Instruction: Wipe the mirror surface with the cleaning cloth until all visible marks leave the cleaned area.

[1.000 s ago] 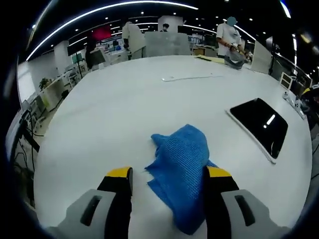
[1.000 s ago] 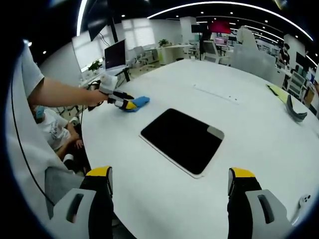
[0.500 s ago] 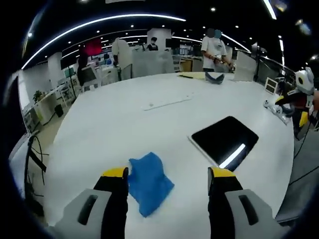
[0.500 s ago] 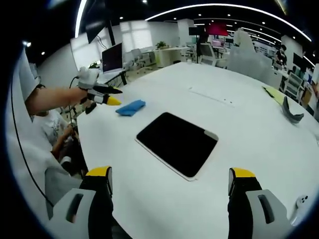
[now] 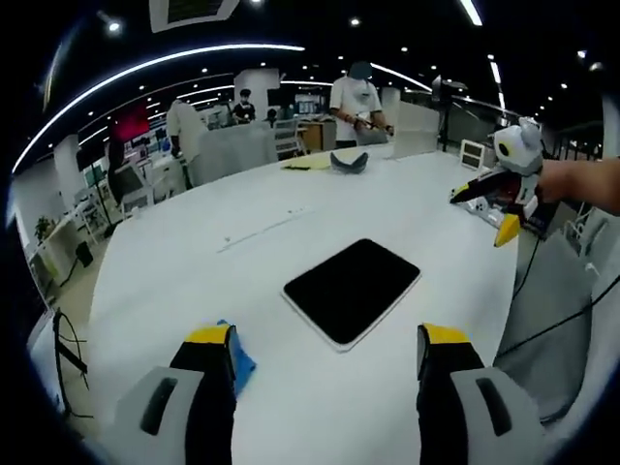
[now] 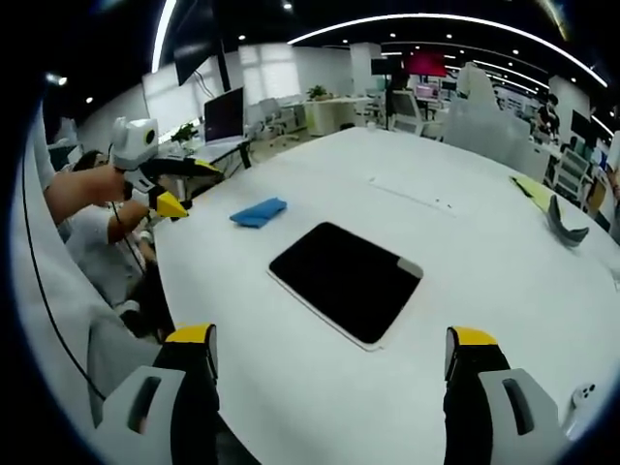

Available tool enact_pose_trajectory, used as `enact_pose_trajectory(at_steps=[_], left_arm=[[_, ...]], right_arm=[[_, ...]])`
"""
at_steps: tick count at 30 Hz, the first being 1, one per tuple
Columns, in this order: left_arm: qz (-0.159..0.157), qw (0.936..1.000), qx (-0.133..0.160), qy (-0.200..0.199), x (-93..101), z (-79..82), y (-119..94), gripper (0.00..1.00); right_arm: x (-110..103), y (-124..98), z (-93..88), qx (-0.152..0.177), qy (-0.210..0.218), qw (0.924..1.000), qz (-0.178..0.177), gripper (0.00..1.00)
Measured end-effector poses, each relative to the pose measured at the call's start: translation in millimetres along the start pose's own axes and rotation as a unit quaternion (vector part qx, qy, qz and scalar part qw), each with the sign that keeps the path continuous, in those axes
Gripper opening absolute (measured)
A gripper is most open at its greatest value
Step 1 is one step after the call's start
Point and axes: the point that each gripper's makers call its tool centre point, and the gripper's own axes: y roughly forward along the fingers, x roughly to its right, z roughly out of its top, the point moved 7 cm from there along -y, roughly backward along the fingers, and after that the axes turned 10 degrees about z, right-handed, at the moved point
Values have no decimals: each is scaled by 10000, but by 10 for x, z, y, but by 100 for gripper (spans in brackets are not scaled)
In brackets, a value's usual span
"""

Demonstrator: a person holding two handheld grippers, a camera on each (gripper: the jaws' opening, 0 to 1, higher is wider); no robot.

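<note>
The right gripper view shows the whole blue cloth [image 6: 259, 211] lying flat on the white table [image 6: 465, 252], upper left of frame centre and just up-left of the dark mirror [image 6: 346, 280]; the two lie apart. In the left gripper view only a corner of the cloth [image 5: 242, 363] peeks out beside the left jaw at lower left, with the mirror [image 5: 353, 290] at centre. That view also takes in people standing at the far table edge, top centre.

The left gripper [image 6: 184, 186] appears at the left of the right gripper view, held in a hand above the table edge with its yellow-tipped jaws spread and nothing between them. The right gripper [image 5: 484, 209] appears at the right of the left gripper view, held off the table's edge, jaws likewise apart and holding nothing.

A second ago the left gripper was down at the cloth, jaws either side of it; it has since lifted away, leaving the cloth on the table. The mirror's place on the table is unchanged.
</note>
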Motion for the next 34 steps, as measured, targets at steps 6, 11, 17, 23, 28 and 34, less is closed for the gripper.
enact_pose_trajectory(at_steps=[6,11,17,23,28,34], left_arm=[[-198,9994,280,57,333,199,-70,82],[-376,9986,231,282,515,172,-18,84],[-385,9988,246,193,494,170,-17,87],[-246,9995,168,113,415,118,-40,88],[-148,9997,129,109,426,84,-47,92],[-139,9997,185,10,445,73,-49,93]], right_arm=[[-16,-61,28,115,-57,9999,53,98],[4,-33,-17,67,-67,9999,58,100],[22,-32,-15,134,-12,9999,75,100],[26,-35,15,171,-46,9998,131,100],[44,-30,-7,106,23,9998,155,100],[38,-25,17,49,-48,9997,215,100]])
